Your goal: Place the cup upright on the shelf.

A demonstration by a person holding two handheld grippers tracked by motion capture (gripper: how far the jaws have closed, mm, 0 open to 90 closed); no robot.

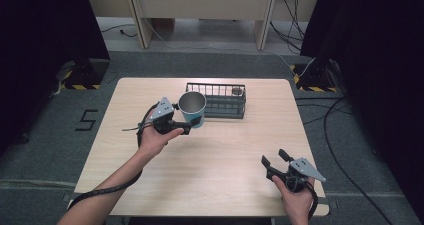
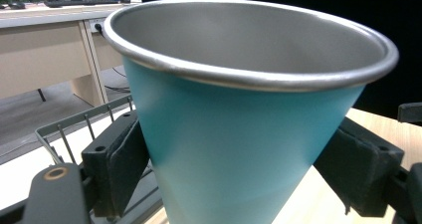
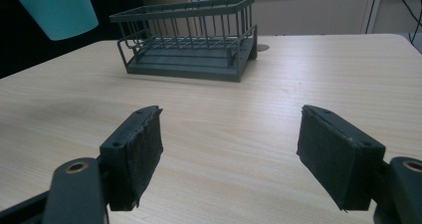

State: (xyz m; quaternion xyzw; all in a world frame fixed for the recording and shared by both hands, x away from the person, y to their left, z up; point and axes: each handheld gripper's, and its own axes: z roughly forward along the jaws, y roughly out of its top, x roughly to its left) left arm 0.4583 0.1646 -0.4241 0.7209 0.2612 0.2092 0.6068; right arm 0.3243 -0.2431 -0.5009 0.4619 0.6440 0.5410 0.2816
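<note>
A teal cup (image 1: 193,108) with a steel inside and rim hangs in the air just left of the dark wire basket (image 1: 220,107). My left gripper (image 1: 192,122) is shut on the cup low on its wall. In the left gripper view both pads (image 2: 124,167) press the teal cup (image 2: 234,149) from either side. My right gripper (image 1: 272,159) rests open near the table's front right corner. In the right gripper view its jaws stand wide apart over bare wood, my right gripper (image 3: 229,154) facing the basket (image 3: 191,64), with the lifted cup (image 3: 57,7) at top left.
A small round grey thing (image 1: 236,91) lies in the basket's far right corner. The wooden table (image 1: 200,175) has free room in its middle and front. Cables and desk legs lie on the floor beyond the table.
</note>
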